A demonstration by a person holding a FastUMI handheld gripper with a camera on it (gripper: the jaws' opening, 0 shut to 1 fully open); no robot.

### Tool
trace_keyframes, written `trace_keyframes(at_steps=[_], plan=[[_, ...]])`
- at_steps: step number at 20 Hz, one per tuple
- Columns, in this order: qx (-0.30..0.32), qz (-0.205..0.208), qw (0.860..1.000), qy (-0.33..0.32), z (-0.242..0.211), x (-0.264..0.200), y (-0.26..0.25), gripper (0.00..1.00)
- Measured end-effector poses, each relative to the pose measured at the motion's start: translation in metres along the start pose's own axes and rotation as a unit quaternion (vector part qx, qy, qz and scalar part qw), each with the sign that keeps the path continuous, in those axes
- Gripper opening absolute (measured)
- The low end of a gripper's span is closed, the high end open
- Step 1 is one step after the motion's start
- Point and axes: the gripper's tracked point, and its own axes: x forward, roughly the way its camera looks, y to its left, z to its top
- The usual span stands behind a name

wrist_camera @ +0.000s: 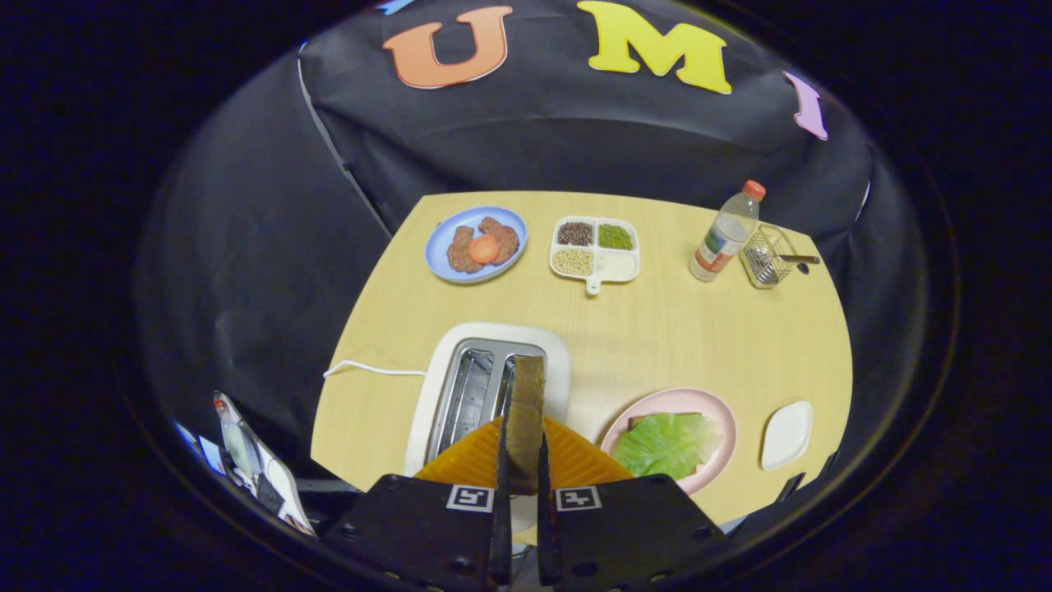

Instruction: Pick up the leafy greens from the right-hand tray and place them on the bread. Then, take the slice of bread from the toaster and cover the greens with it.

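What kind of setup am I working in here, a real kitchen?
Likely a staged booth, not a kitchen: black cloth wall, a small wooden table with toaster and plated food. The gripper is shut on the bread slice.

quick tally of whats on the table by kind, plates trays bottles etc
plates: 2, blue plate, pink plate
trays: 2, divided tray, small white tray
bottles: 1, bottle
wire baskets: 1, basket
toasters: 1, toaster
total: 7
bread slice is held between the claw fingers, above the toaster
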Motion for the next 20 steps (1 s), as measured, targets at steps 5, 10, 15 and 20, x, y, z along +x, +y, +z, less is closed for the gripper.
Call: trace_keyframes(at_steps=[5, 10, 15, 20], plan=[[0.005, 0.033, 0.999, -0.027, 0.001, -0.043, -0.029, 0.12], [0.028, 0.029, 0.999, -0.021, -0.016, -0.048, -0.086, 0.12], [0.057, 0.013, 0.998, 0.003, -0.04, -0.017, -0.132, 0.12], [0.081, 0.025, 0.996, 0.019, -0.065, 0.02, -0.147, 0.12]])
